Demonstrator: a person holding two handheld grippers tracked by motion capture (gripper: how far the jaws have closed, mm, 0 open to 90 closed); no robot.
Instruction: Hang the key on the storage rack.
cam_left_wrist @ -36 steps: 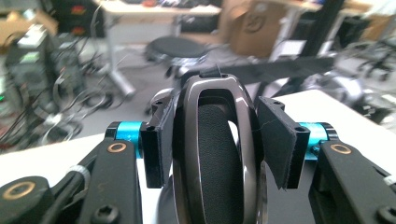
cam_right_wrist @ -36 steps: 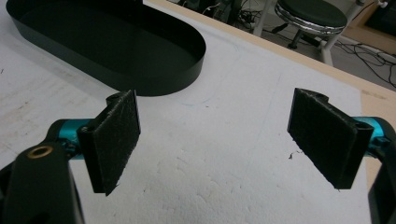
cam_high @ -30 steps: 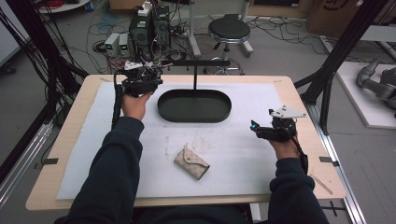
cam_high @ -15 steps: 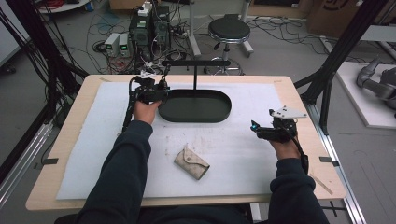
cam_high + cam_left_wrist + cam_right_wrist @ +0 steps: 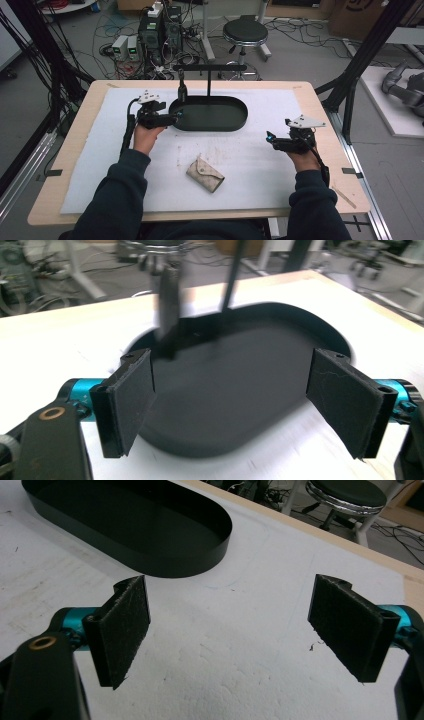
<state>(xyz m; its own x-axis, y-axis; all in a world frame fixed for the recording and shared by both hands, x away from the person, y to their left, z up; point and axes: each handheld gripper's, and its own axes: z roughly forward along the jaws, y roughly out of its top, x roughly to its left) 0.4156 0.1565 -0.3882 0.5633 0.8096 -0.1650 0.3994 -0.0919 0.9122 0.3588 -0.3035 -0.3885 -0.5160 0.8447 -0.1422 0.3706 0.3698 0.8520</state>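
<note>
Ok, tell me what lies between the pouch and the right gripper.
Bare white mat in the high view: nothing between the pouch and the right gripper.

Seen from above: wooden surface [image 5: 320, 100] under a white mat [image 5: 250, 165]. Black oval tray [image 5: 210, 113] at the far middle, left tongs [image 5: 176, 116] at its left rim. Right tongs [image 5: 270, 139] well apart, over bare mat. Beige folded pouch [image 5: 205, 174] near the front edge.
</note>
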